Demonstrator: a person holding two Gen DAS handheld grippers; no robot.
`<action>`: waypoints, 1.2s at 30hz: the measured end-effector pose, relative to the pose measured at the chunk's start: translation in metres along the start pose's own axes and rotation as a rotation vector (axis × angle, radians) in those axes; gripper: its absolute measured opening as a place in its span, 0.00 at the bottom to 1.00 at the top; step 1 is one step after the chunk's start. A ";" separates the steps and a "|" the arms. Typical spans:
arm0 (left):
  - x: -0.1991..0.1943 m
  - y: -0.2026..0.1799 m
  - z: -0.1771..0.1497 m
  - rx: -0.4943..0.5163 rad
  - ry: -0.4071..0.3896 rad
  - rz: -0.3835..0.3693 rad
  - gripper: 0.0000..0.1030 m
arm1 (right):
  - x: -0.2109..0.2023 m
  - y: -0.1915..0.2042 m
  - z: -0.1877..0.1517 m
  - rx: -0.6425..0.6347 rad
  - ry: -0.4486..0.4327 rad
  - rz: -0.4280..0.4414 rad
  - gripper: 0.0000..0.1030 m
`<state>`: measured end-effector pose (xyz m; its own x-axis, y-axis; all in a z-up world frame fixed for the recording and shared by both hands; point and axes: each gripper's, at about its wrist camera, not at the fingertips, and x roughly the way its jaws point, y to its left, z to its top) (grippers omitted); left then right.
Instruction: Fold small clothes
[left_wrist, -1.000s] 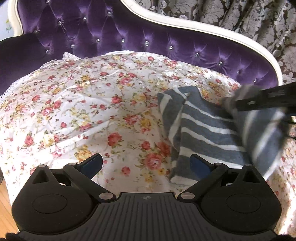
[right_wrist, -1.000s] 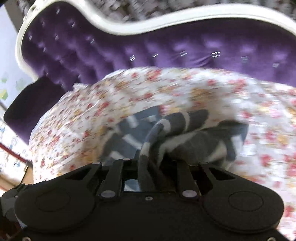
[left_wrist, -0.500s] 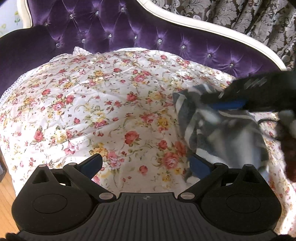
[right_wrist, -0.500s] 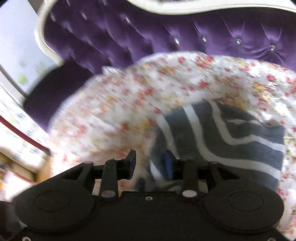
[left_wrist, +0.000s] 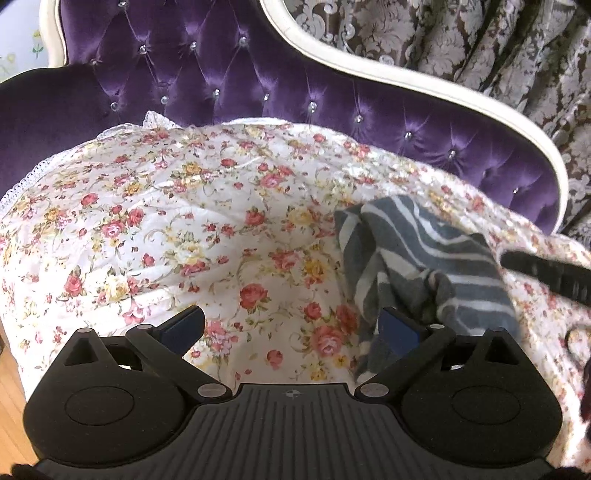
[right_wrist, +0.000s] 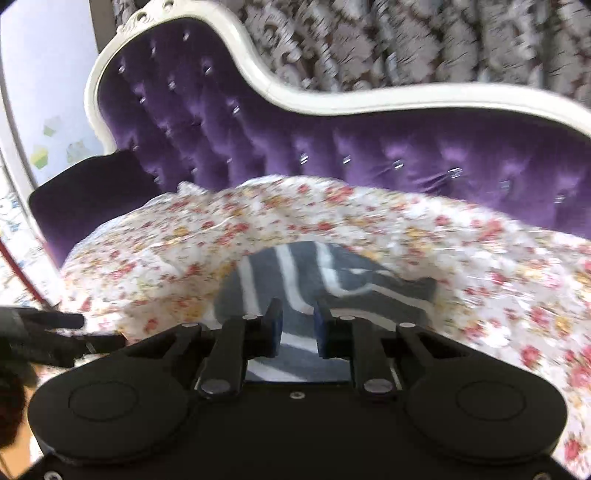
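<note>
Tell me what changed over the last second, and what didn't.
The right gripper was shut on a bunched fold of the striped garment a second ago; it has let go, its jaws now stand apart with nothing between them, and it has drawn back. The garment dropped onto the floral sheet, lying rumpled. The left gripper stayed open and empty beside the garment's edge.

Purple tufted sofa (left_wrist: 258, 85) with white curved frame carries everything. Floral sheet (left_wrist: 184, 221), white with red and yellow roses, lace edge at left, covers the seat, wrinkled. Grey white-striped garment (left_wrist: 424, 258) lies rumpled directly on the sheet, right of centre in left wrist view; right wrist view blurred.
</note>
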<state>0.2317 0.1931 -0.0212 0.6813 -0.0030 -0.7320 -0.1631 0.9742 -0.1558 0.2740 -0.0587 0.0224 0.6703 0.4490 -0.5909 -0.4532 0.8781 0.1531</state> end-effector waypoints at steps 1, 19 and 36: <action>-0.001 0.000 0.001 -0.002 -0.005 -0.007 0.98 | -0.005 0.003 -0.008 -0.021 -0.029 -0.028 0.26; 0.019 -0.033 -0.007 0.081 -0.046 -0.091 0.99 | 0.049 0.081 -0.067 -0.216 -0.030 0.091 0.27; 0.070 -0.023 -0.014 0.033 0.064 -0.055 0.99 | -0.013 0.030 -0.067 -0.165 -0.126 0.162 0.40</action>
<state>0.2731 0.1670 -0.0780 0.6412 -0.0698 -0.7642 -0.1026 0.9791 -0.1755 0.2123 -0.0490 -0.0178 0.6442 0.6078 -0.4644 -0.6435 0.7588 0.1006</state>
